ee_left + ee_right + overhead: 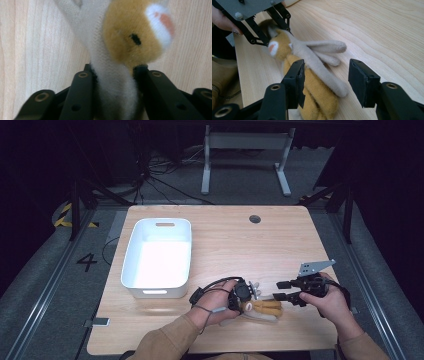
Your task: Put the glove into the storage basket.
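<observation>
Plush toy (265, 308) lies on table (225, 245) near front edge, long axis 3-to-9 o'clock, bin (157, 257) off at 10 o'clock. Left gripper (113, 72) clamps toy at head end, jaws pressed into the fabric. Right gripper (325, 80) wide, jaws astride the body end, one touching it; likely closes there next

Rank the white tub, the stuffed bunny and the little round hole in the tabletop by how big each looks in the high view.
1. White tub, clearly largest.
2. Stuffed bunny, though the left gripper covers part of it.
3. Round hole, smallest, though it lies farthest from the camera.
</observation>
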`<state>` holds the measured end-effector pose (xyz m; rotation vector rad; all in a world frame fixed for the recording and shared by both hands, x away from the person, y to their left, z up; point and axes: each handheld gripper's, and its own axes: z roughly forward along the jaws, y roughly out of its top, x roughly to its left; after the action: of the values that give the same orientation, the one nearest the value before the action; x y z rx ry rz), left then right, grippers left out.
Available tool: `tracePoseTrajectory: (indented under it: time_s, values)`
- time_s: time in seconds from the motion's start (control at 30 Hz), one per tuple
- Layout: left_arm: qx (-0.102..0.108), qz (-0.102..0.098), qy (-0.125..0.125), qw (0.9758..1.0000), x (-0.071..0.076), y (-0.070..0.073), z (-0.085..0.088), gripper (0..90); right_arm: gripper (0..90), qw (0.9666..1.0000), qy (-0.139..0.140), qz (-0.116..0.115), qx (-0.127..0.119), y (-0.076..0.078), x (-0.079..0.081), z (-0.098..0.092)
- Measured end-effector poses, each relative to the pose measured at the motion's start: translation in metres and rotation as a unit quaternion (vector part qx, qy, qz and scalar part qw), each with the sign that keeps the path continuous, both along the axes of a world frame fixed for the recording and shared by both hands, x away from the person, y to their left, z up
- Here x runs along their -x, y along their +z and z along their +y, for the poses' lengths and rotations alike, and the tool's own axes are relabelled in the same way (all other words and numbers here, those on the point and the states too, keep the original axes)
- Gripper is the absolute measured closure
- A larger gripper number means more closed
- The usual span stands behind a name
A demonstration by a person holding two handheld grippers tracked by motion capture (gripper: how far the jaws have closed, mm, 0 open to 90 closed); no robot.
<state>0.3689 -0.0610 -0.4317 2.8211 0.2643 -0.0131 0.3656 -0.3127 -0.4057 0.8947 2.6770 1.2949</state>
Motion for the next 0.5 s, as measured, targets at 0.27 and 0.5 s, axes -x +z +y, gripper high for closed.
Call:
tracePoseTrajectory:
  time_s: [0.27, 0.5]
  values:
    - [0.008, 0.017, 0.008, 0.9998, -0.0031, 0.0009, 0.0027, 73.1, 47.8, 1.0000, -0.008, -0.002, -0.005, 0.0003, -0.0014, -0.0039]
    - [0.016, 0.029, 0.022, 0.9992, -0.0055, 0.0058, 0.0053, 73.5, 46.9, 0.9998, -0.017, -0.006, -0.010, 0.0029, -0.0018, -0.0084]
